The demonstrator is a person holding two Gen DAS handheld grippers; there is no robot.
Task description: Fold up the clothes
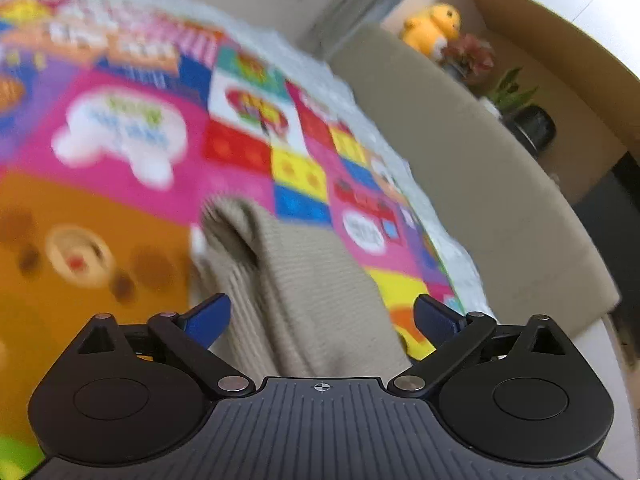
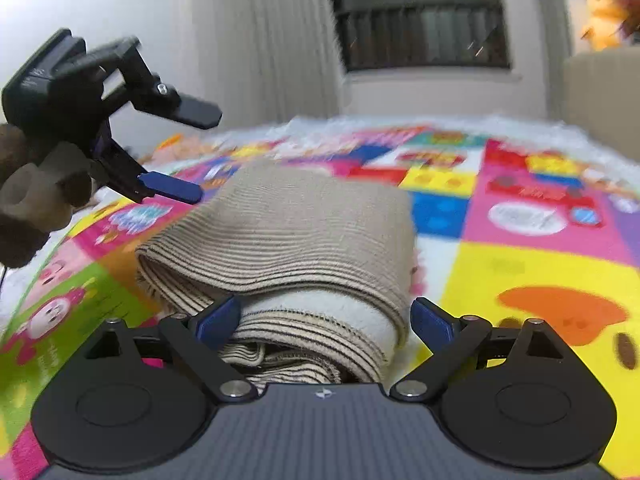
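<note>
While both tools stood released, beige ribbed garment (image 2: pixel 280 232) lay folded on the colourful play mat (image 2: pixel 520 272), right tool (image 2: pixel 324 320) straddling its near edge without pressing, left tool (image 2: pixel 188 152) hovering clear above its far left corner, gloved hand (image 2: pixel 36 196) gripping it

A home living room, this: bright cartoon play mat (image 2: pixel 520 240) across the floor, beige sofa (image 1: pixel 460 168) at the right, yellow plush toy (image 1: pixel 432 28) on a shelf upper right, curtained window (image 2: pixel 420 20) up top.
</note>
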